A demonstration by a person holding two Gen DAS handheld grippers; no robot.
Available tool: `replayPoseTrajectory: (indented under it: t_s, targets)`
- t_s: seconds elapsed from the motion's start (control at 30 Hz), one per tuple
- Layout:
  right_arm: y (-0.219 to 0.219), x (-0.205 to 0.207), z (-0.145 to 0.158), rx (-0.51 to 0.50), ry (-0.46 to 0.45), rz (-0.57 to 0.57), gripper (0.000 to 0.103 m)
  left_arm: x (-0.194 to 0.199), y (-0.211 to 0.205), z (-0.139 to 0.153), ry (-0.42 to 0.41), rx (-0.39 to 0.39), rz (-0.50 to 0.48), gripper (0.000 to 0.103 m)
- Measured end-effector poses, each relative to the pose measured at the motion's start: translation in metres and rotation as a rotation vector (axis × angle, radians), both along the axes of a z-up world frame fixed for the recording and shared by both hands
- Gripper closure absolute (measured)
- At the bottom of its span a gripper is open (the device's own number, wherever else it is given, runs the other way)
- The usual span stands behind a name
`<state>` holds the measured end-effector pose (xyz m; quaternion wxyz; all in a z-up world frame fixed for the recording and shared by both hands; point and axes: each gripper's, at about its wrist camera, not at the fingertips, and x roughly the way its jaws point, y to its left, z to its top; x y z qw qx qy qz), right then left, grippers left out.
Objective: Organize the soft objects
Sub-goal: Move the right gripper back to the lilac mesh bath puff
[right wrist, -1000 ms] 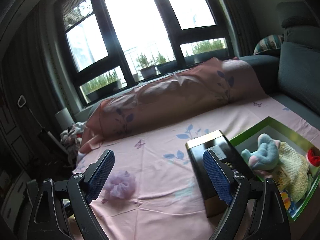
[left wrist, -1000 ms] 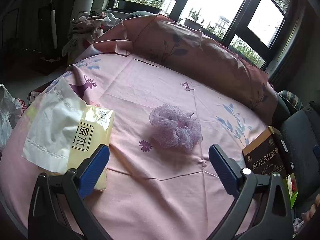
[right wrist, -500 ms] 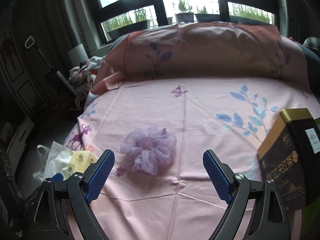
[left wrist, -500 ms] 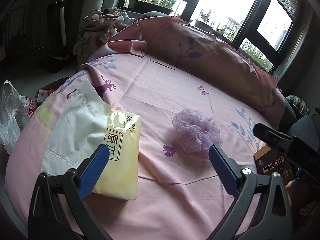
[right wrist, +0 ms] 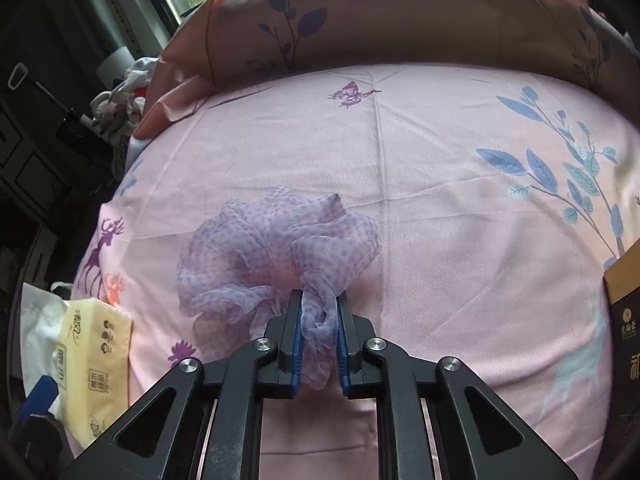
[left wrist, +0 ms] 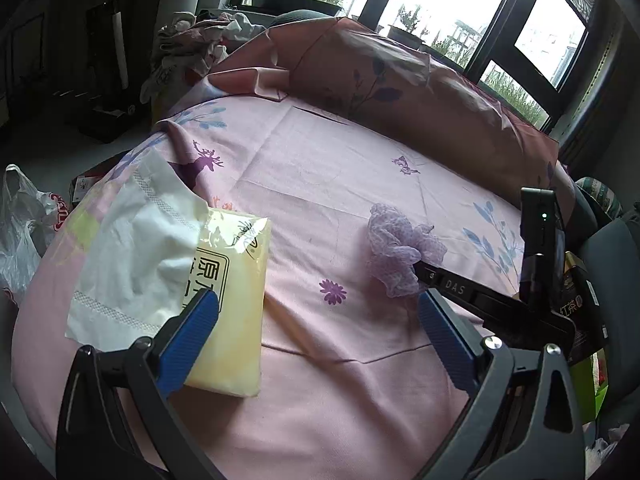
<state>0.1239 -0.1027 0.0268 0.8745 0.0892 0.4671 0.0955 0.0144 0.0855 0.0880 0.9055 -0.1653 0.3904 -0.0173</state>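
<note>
A lilac dotted mesh scrunchie lies on the pink bedsheet. My right gripper has its jaws closing, and the blue pads pinch a fold of the scrunchie's near edge. In the left wrist view the scrunchie sits mid-bed, with the right gripper coming in from the right onto it. My left gripper hovers open over the sheet with nothing between its fingers. Its left finger hangs over a yellow tissue pack.
A white tissue sheet sticks out of the pack near the bed's left edge. A dark tea box stands at the right, beside a green tray. A long pink pillow lines the far side. Plastic bags lie on the floor to the left.
My right gripper swung left and down from the tea box to the scrunchie and closed on its near edge. The left gripper stayed almost still and open.
</note>
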Motion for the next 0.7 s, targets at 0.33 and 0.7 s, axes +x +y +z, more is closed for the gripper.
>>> replayPoseTrajectory:
  t_s: [0.33, 0.7]
  targets:
    - [-0.016, -0.075, 0.046, -0.006, -0.009, 0.1, 0.092, 0.001, -0.022, -0.005, 0.044, -0.018, -0.063, 0.004]
    - [-0.059, -0.078, 0.037, -0.01, 0.042, -0.028, 0.03, 0.005, -0.054, -0.02, 0.122, -0.019, -0.161, 0.005]
